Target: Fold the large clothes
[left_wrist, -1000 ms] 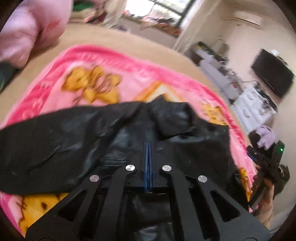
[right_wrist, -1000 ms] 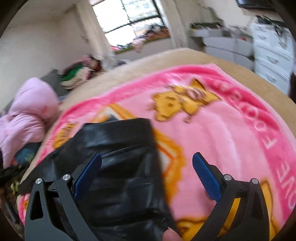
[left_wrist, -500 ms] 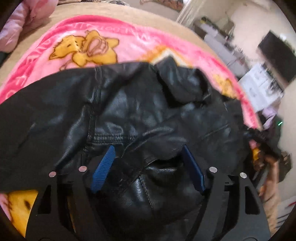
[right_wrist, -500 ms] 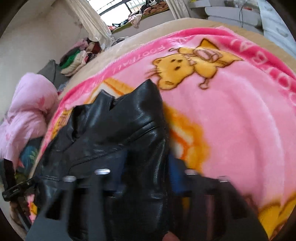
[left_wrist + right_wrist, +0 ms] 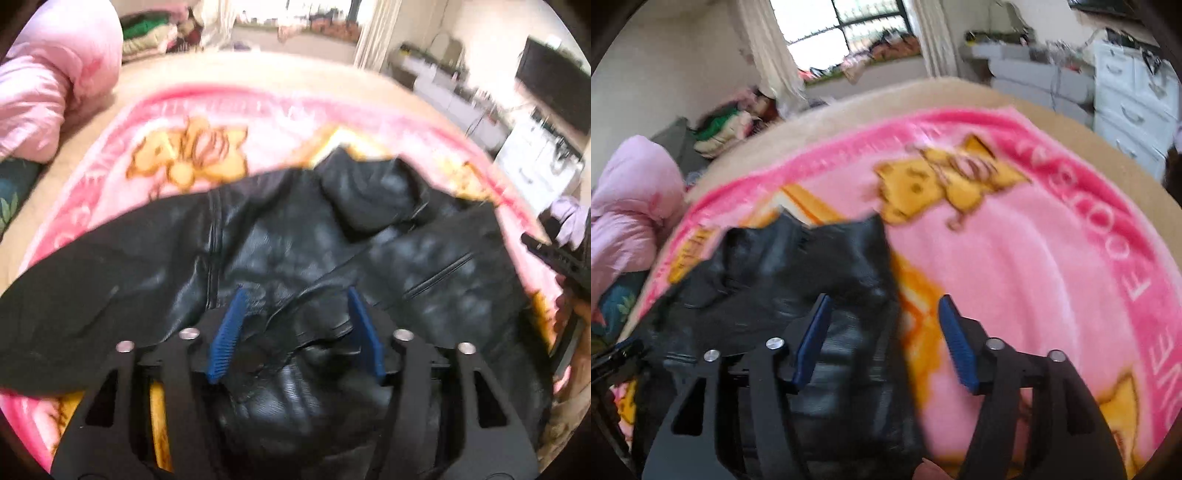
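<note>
A black leather jacket [image 5: 280, 236] lies spread on the pink cartoon blanket [image 5: 258, 122], collar toward the far side. My left gripper [image 5: 295, 291] hovers low over the jacket's front; its jaws are closing, with a wrinkled fold of leather between the blue pads [image 5: 227, 332] but not pinched. My right gripper [image 5: 883, 298] is over the jacket's right edge [image 5: 849, 332]. Its jaws are opening: the left pad is above the leather and the right pad above the blanket [image 5: 1015, 277]. The right gripper's black body [image 5: 554, 254] also shows at the right edge of the left wrist view.
A pink quilt [image 5: 48, 96] is bunched at the bed's left side. Piled clothes [image 5: 720, 136] lie by the window. White drawers [image 5: 1134, 107] and a dark television [image 5: 554, 88] stand to the right. Tan bedding [image 5: 997, 96] rims the blanket.
The left jaws were shut a second ago and now stand apart over the jacket's front. The right jaws went from wide to nearly shut on the jacket edge, then parted again.
</note>
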`<state>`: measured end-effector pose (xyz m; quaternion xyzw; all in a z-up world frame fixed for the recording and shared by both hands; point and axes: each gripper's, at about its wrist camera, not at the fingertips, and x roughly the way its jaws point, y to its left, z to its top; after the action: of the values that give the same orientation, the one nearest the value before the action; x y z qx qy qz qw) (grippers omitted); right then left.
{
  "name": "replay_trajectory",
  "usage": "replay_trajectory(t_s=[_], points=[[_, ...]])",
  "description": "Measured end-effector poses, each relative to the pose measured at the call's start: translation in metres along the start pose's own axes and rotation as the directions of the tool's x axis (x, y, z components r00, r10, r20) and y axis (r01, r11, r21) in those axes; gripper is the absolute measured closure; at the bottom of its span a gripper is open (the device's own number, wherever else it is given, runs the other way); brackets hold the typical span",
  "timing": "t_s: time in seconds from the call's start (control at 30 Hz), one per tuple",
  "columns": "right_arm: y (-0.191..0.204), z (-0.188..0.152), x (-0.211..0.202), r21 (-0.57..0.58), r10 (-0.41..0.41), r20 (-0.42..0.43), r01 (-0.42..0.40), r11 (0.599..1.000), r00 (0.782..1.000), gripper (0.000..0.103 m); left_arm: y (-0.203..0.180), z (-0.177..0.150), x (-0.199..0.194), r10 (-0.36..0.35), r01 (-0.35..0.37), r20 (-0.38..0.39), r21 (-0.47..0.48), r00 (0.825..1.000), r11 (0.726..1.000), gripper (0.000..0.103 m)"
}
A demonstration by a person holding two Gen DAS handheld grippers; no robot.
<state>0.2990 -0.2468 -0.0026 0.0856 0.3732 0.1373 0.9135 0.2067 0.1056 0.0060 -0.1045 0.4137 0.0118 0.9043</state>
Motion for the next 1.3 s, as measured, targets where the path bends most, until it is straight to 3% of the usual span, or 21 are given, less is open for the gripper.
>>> replay_trajectory(t_s=[0.13, 0.27, 0.47, 0.57, 0.83, 0.93, 1.1, 1.3], points=[[0.041, -0.002, -0.008, -0.1, 0.095, -0.018, -0.096, 0.99, 0.995, 0.034, -0.021, -0.004, -0.016, -0.048, 0.048, 0.024, 0.026, 0.999, 0.999, 0.038], [0.083, -0.019, 0.0, -0.197, 0.167, -0.094, -0.183, 0.963, 0.981, 0.031, -0.038, -0.017, 0.002, -0.057, 0.059, -0.061, 0.04, 0.997, 0.997, 0.037], [0.104, -0.05, 0.024, -0.248, 0.147, -0.211, -0.198, 0.948, 0.966, 0.025, -0.026, -0.049, 0.029, -0.091, 0.082, -0.166, -0.06, 0.982, 0.995, 0.031], [0.096, -0.068, 0.053, -0.269, 0.034, -0.287, -0.115, 0.956, 0.957, 0.025, -0.021, -0.057, 0.038, -0.102, 0.089, -0.179, -0.083, 0.978, 0.993, 0.031], [0.09, -0.062, 0.038, -0.196, 0.109, -0.253, -0.161, 0.967, 0.961, 0.021, -0.018, -0.048, 0.023, -0.132, 0.118, -0.145, -0.1, 0.98, 0.988, 0.03], [0.092, -0.06, 0.027, -0.18, 0.141, -0.227, -0.184, 0.966, 0.964, 0.014, -0.021, -0.047, 0.015, -0.132, 0.122, -0.135, -0.08, 0.982, 0.989, 0.022], [0.107, -0.058, 0.013, -0.215, 0.153, -0.187, -0.192, 0.958, 0.97, 0.007, -0.019, -0.043, 0.001, -0.089, 0.084, -0.093, -0.063, 0.992, 0.995, 0.009], [0.126, -0.06, -0.003, -0.254, 0.162, -0.152, -0.197, 0.947, 0.975, 0.005, -0.013, -0.041, 0.0, -0.061, 0.054, -0.094, -0.069, 0.994, 0.996, 0.009]])
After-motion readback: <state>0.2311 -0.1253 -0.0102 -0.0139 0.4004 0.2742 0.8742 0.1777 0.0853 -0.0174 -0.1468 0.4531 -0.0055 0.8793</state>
